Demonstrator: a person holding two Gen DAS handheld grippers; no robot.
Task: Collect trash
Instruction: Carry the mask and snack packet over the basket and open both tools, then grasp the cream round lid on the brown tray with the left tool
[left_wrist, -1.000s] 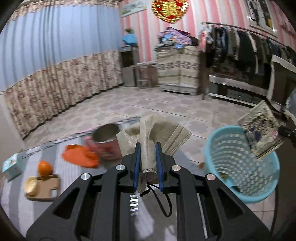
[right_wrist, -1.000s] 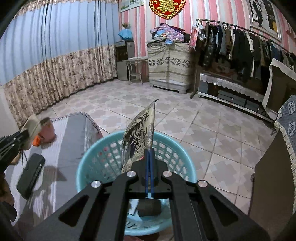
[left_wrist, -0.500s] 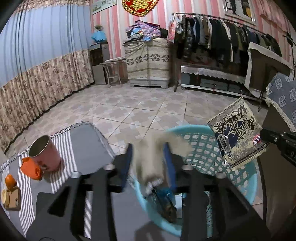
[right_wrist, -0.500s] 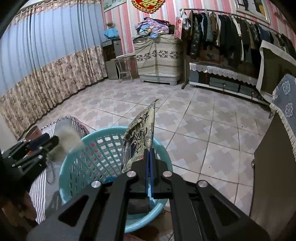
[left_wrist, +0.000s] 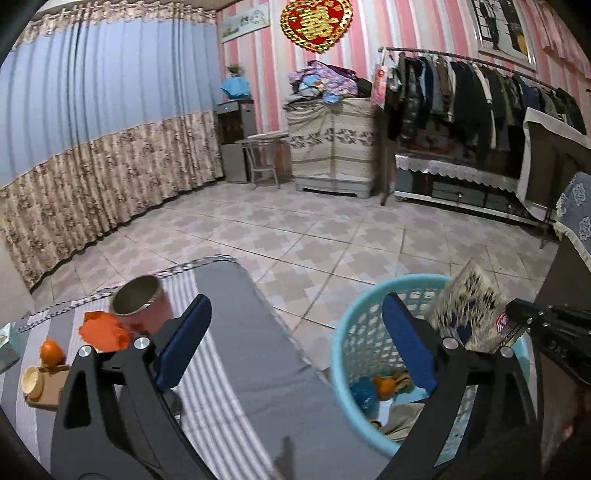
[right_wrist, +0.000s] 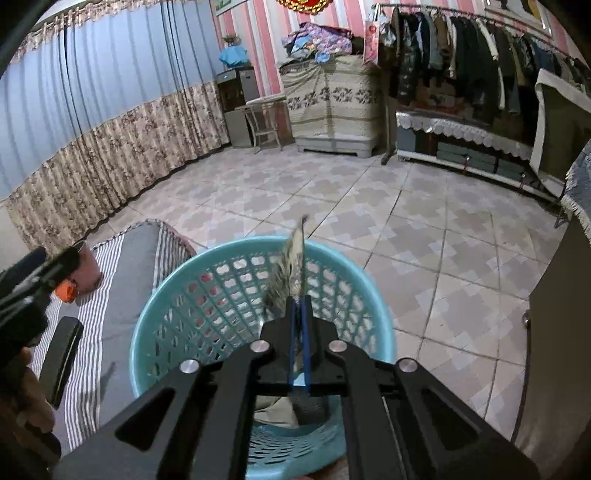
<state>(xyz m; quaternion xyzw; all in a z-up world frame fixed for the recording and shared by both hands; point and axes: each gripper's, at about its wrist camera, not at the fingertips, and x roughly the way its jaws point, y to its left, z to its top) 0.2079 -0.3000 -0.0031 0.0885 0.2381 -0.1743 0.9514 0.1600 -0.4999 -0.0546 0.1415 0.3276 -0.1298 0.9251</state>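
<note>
Your printed foil snack wrapper (right_wrist: 290, 266) stood edge-on over the round turquoise plastic lattice basket (right_wrist: 207, 295), its lower end between the blue pads of your right gripper (right_wrist: 298, 314). Those jaws were opening by a narrow slit with the wrapper between them; I cannot tell whether the pads pressed it. In the left wrist view the wrapper (left_wrist: 469, 306) hung at 3 o'clock above the basket rim (left_wrist: 343, 332). A beige cloth (left_wrist: 402, 421) lay in the basket bottom beside an orange scrap (left_wrist: 384, 384). Your left gripper (left_wrist: 295, 336) was spreading wide, nothing between its jaws. At 9 o'clock, on the grey striped tablecloth (left_wrist: 236, 369), stood a pink metal cup (left_wrist: 142, 306) touching a crumpled orange wrapper (left_wrist: 103, 330).
</note>
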